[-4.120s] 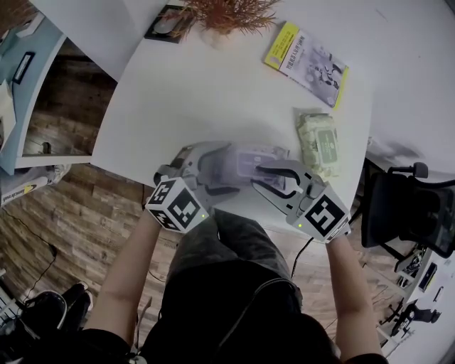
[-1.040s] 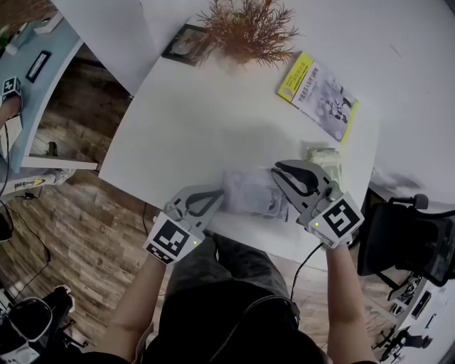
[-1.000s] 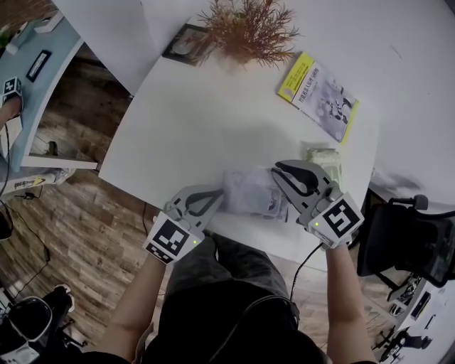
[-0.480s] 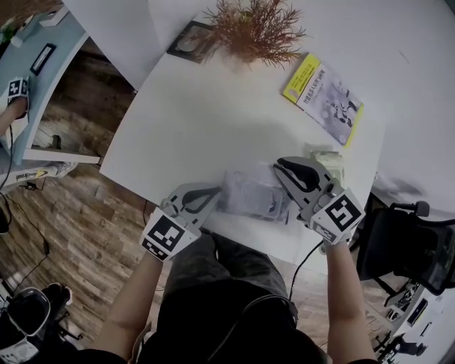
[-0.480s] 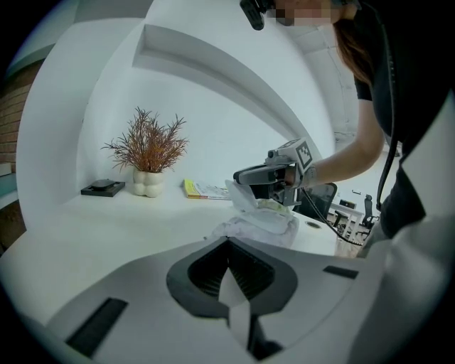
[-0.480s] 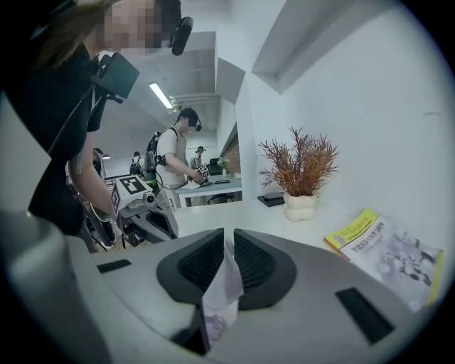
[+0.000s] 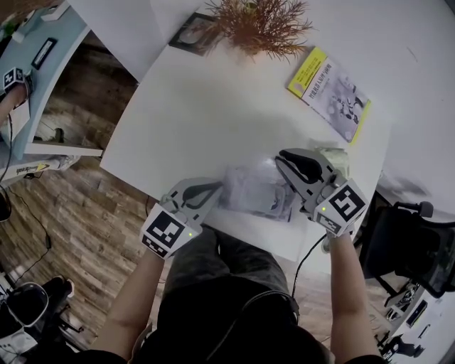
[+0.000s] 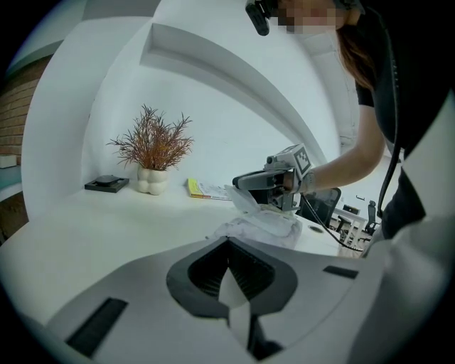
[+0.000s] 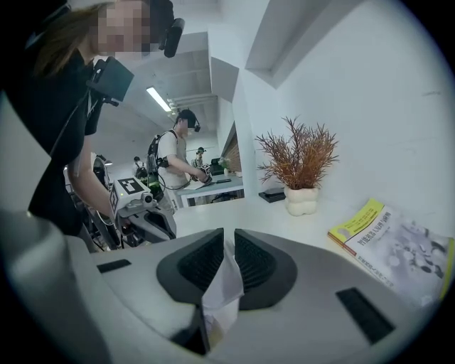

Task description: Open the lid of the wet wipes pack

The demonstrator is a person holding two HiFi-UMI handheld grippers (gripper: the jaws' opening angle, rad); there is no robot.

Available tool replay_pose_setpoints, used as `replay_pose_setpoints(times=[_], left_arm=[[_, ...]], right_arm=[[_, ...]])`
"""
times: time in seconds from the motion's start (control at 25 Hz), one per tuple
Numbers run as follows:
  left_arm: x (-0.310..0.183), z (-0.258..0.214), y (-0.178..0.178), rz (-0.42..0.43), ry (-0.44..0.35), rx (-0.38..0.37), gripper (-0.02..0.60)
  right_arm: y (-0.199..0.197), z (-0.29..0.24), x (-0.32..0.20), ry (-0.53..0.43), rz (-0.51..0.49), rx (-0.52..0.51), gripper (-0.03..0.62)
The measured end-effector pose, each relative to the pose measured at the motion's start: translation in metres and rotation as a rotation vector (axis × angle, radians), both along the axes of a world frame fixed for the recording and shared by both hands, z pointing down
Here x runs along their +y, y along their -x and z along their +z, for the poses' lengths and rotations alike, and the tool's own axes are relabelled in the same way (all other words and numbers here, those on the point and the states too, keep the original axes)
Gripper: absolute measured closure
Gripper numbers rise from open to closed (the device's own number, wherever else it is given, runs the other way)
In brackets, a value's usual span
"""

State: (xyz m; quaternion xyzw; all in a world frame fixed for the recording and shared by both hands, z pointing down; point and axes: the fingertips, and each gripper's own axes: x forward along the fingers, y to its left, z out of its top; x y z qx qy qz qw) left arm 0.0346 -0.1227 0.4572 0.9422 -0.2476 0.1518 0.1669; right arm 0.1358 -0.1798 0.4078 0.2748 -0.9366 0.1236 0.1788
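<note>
1. The soft, translucent whitish wet wipes pack (image 7: 254, 192) lies near the front edge of the white table (image 7: 192, 106), between my two tools.
2. A thin white flap (image 9: 222, 283) at the pack's right end is raised off the body. The rest of the pack sits on the tabletop.
3. Right gripper (image 7: 281, 158): clenched on that flap, which shows pinched between the dark pads in the right gripper view.
4. Left gripper (image 7: 217, 189): clamped on the pack's left edge, with a sliver of white film in the seam of the jaws.
5. About four seconds back both grippers lay side by side over the pack. Now they sit at opposite ends. Over the last second I see little change in either grip.
6. A pale green wipes pack (image 7: 335, 158) lies just behind the right gripper and is largely hidden by it. Four seconds ago it was in full view.
7. Farther out are a yellow-and-white booklet (image 7: 329, 94) at back right and a dried reddish-brown plant (image 7: 259, 21) in a white vase (image 8: 151, 180) at the far edge.
</note>
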Motion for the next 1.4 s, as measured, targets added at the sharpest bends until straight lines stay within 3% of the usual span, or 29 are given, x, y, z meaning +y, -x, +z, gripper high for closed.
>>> replay_pose_setpoints(times=[0.68,1.4], left_arm=[[-0.004,-0.001,0.0,-0.025,0.021,0.037,0.569],[-0.011,-0.001,-0.001,-0.055,0.037,0.058,0.569]], right_arm=[[0.0,0.018,-0.009,0.065,0.005,0.019,0.534],[0.002,0.046,-0.013,0.174,0.012,0.119,0.534]])
